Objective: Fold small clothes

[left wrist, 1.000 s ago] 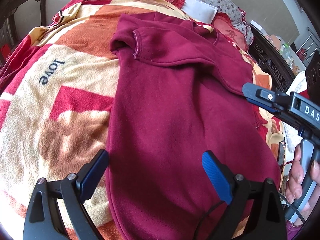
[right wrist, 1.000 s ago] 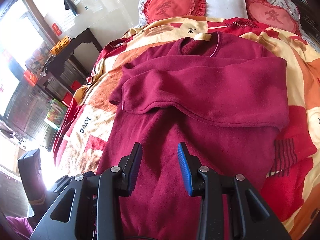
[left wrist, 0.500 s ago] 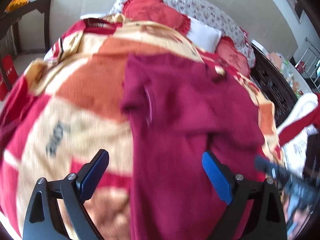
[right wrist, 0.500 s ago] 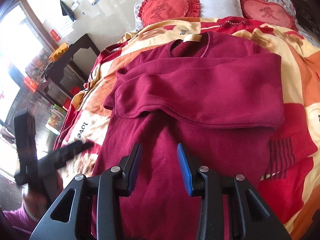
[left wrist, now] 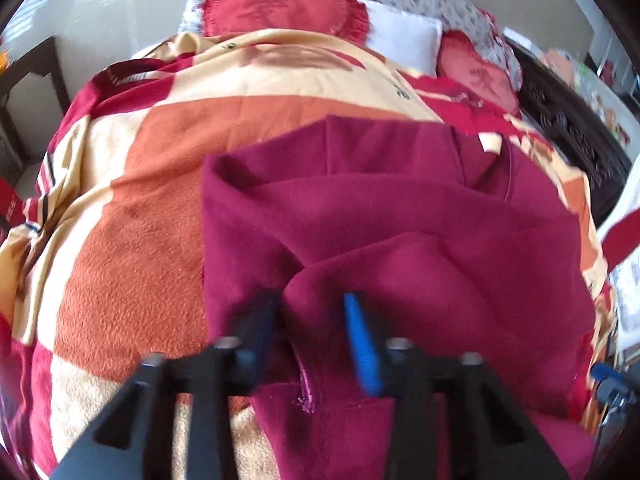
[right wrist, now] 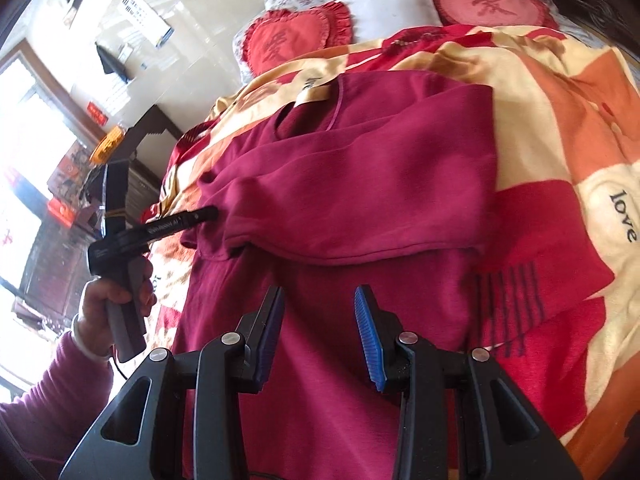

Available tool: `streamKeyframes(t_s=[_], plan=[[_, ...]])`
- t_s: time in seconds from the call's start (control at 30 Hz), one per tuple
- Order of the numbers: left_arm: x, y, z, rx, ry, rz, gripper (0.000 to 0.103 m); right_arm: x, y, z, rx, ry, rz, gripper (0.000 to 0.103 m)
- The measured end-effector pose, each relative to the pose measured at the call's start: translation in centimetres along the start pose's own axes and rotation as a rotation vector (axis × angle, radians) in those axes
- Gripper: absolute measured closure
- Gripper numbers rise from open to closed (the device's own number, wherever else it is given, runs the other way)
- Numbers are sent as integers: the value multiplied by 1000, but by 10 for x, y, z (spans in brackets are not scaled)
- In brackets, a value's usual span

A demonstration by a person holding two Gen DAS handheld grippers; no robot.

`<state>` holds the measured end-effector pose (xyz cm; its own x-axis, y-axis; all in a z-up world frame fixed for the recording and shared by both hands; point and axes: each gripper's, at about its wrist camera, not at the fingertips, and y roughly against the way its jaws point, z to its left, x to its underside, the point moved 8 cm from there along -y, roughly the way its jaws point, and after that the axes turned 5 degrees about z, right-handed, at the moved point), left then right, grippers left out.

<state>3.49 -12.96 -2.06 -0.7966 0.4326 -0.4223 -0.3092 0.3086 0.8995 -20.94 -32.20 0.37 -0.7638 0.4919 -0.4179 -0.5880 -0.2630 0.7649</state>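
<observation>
Left wrist view puts the left hand-held gripper [left wrist: 310, 320] right at the near-left edge of the maroon sweater [left wrist: 400, 240] — its jaws have just been closing, and a raised fold of the fabric, a sleeve end by the look of its hem, now sits pinched between them. From the right wrist view we see that same gripper's tip meeting the sweater's left edge where the folded-over sleeve ends.

The sweater lies flat on the patterned blanket [right wrist: 560, 120] of the bed, collar toward the heart-shaped pillows [right wrist: 296, 38], hem toward us, so its long axis runs away from both grippers. One sleeve is already laid across the chest as a broad band.

Our right hand-held gripper [right wrist: 320, 332] hovers over the lower body of the sweater, jaws narrowly apart with nothing between them — we judge it free to take the hem. The left hand is nearer the sleeve; the right is nearer the hem.

The fabric looks thick, soft and fleecy, with few creases.
</observation>
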Motion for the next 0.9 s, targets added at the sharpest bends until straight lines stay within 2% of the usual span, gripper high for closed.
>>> streamKeyframes(t_s=[0.03,0.17,0.23,0.27,0.33,0.4,0.47,0.57,0.7,0.73,0.77,0.8,0.87,0.9], plan=[[0,4,-4,27,-9,1,90,0,1,-4,1,-7,-3,85],[-11,37,-7,50,-31,-79,92,-6,7,-19,8,-43,-28,85],[-22,55,0,88,0,-109,92,-12,13,-24,18,-48,-47,85],[-26,59,3,82,11,-117,92,-15,16,-26,26,-43,-58,85],[-36,64,18,10,37,-145,92,-25,24,-31,56,-30,-87,85],[-38,53,32,-33,70,-122,92,-41,31,-42,104,-26,-132,81],[-33,41,35,-30,77,-90,92,-60,29,-60,170,-43,-144,75],[-24,33,30,-39,58,-80,92,-90,18,-76,194,-62,-157,73],[-25,33,26,-20,64,-74,92,-120,-21,-80,206,-26,-92,66],[-25,33,25,-15,63,-72,92,-122,-31,-83,182,-42,-61,67],[-27,34,23,-9,62,-70,92,-122,-40,-82,153,-55,-30,77],[-28,34,20,0,61,-67,91,-121,-46,-80,124,-57,-8,103],[-29,36,15,19,57,-68,90,-127,-39,-78,176,-1,-52,103],[-28,36,13,21,52,-71,82,-130,-32,-78,192,13,-82,103]])
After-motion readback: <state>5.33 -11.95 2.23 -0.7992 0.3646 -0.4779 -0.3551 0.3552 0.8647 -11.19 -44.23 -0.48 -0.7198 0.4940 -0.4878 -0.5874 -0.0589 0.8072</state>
